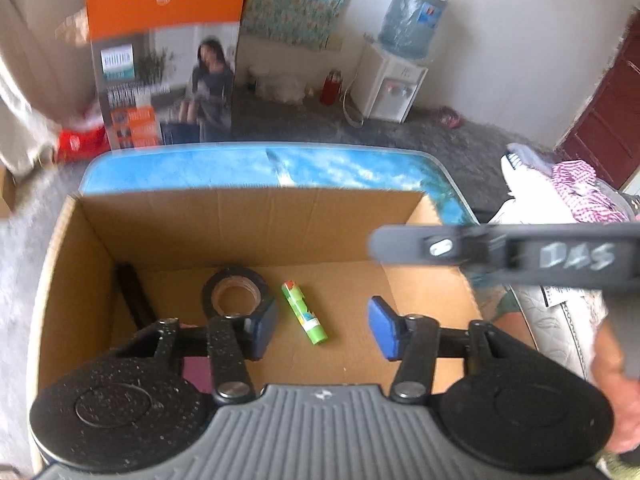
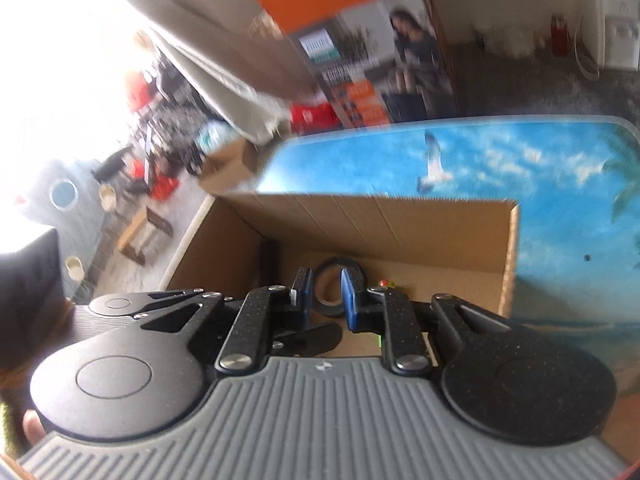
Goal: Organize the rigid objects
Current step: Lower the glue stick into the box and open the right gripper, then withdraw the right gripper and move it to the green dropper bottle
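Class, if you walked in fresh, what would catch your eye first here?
The open cardboard box fills the middle, with a black tape roll and a green glue stick side by side on its floor. Behind it lies a vivid blue sky-print tabletop, and beyond that an orange carton stands upright.

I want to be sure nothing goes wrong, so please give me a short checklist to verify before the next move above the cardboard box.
1. Left gripper open, nothing between its pads: ok.
2. Glue stick lying on the cardboard box floor: ok.
3. Tape roll inside the box: ok.
4. Right gripper nearly closed, empty: ok.
5. More objects waiting on the table: cannot tell.
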`<state>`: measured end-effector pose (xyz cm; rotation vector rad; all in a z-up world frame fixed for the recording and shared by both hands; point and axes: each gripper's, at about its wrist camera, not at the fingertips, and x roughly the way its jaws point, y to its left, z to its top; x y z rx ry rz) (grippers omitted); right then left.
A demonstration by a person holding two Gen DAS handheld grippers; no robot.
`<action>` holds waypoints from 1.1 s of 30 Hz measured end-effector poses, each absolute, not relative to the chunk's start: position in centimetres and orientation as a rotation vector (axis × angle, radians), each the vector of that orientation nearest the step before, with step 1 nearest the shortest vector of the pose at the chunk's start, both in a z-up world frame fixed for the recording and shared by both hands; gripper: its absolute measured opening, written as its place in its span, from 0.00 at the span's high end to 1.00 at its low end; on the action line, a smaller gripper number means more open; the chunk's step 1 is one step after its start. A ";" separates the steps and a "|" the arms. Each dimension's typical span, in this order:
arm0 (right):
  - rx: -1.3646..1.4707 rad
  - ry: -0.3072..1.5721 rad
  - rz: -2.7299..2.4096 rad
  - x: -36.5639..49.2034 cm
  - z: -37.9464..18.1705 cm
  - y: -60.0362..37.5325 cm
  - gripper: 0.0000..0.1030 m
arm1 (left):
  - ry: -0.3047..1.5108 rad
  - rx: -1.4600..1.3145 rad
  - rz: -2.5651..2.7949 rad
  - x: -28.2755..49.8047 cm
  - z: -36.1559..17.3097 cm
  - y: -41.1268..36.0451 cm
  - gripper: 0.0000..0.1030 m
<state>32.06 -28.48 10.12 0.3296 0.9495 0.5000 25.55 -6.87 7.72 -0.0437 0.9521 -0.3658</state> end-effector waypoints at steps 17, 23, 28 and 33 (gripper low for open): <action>0.442 0.575 0.482 10.1 15.6 -32.5 0.66 | 0.768 -0.015 -0.408 10.1 11.9 -1.8 0.14; 0.507 0.619 0.459 6.3 11.9 -31.8 0.63 | 0.773 0.050 -0.343 6.8 9.7 -1.3 0.14; 0.449 0.645 0.410 4.4 9.9 -30.5 0.62 | 0.787 0.111 -0.351 5.0 7.1 -2.6 0.13; 0.382 0.673 0.369 5.0 9.1 -29.3 0.60 | 0.776 0.176 -0.349 4.3 4.4 -4.1 0.13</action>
